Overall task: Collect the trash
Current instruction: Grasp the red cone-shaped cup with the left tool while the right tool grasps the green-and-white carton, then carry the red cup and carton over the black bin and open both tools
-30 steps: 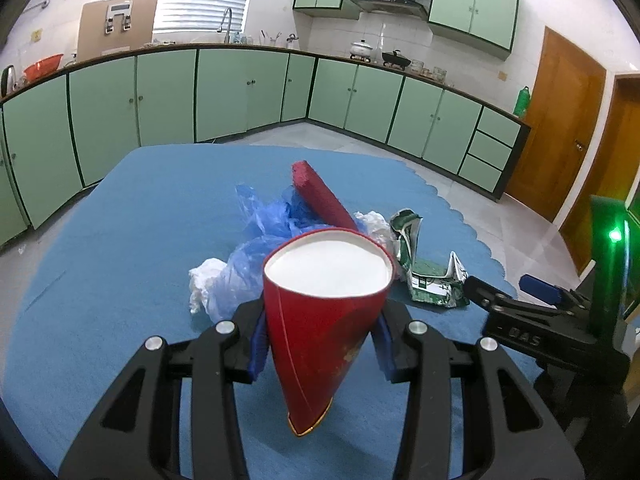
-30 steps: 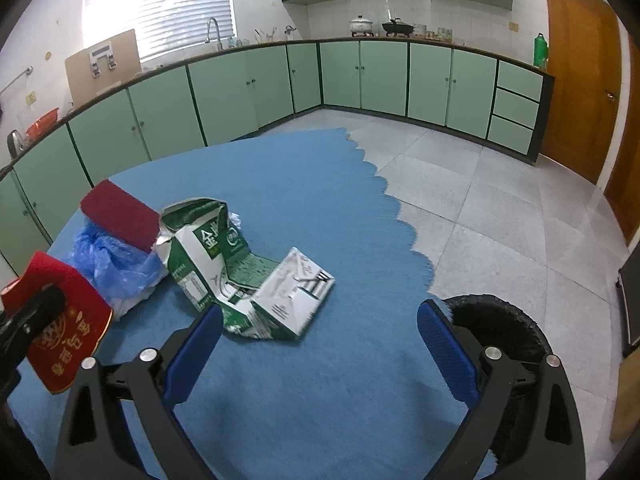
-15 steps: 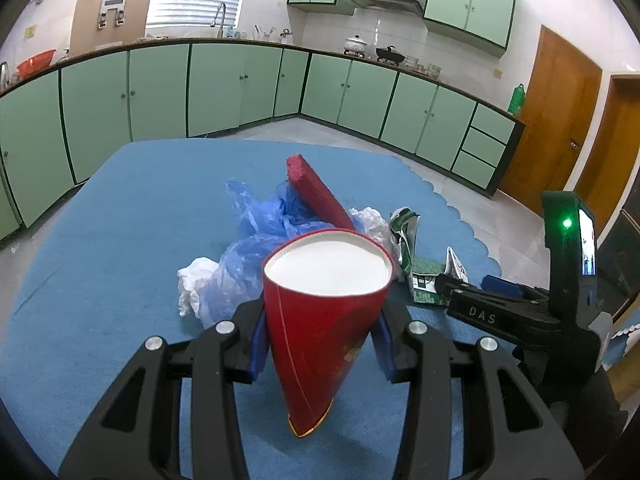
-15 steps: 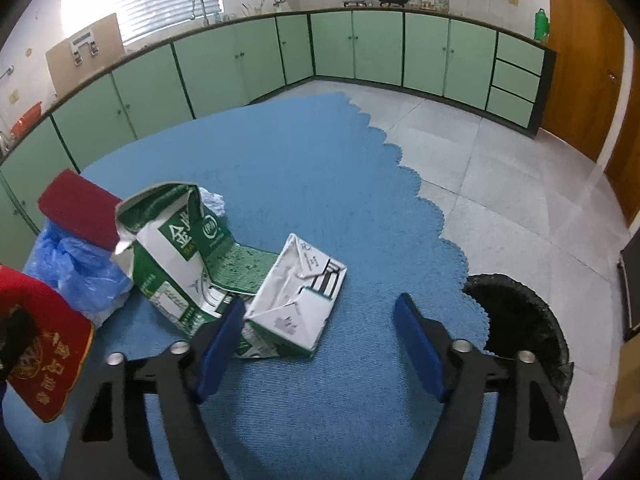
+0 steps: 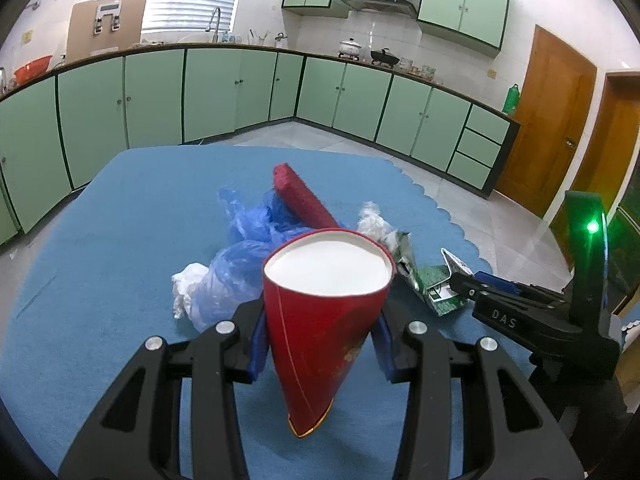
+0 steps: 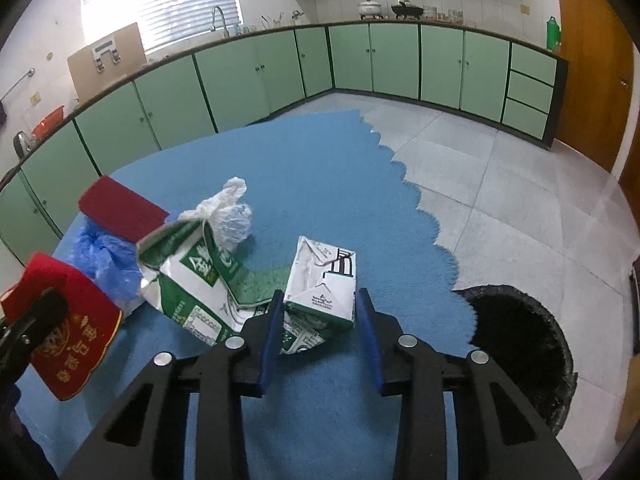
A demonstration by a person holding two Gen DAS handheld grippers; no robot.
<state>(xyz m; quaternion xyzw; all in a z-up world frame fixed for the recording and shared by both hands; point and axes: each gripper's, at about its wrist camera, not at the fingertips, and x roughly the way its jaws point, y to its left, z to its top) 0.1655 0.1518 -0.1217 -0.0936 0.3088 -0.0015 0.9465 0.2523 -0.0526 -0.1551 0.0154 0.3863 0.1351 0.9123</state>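
Closing its jaws around the torn milk carton (image 6: 320,296) on the blue surface (image 6: 340,208), the right gripper (image 6: 320,320) is risking a slip off that floppy card, while the left gripper (image 5: 320,344) is pinching a red cup (image 5: 324,320).

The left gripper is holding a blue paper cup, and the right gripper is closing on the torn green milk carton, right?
Not quite. The paper cup in the left gripper is red, not blue, as the left wrist view shows. The right gripper is indeed closing around the torn green milk carton.
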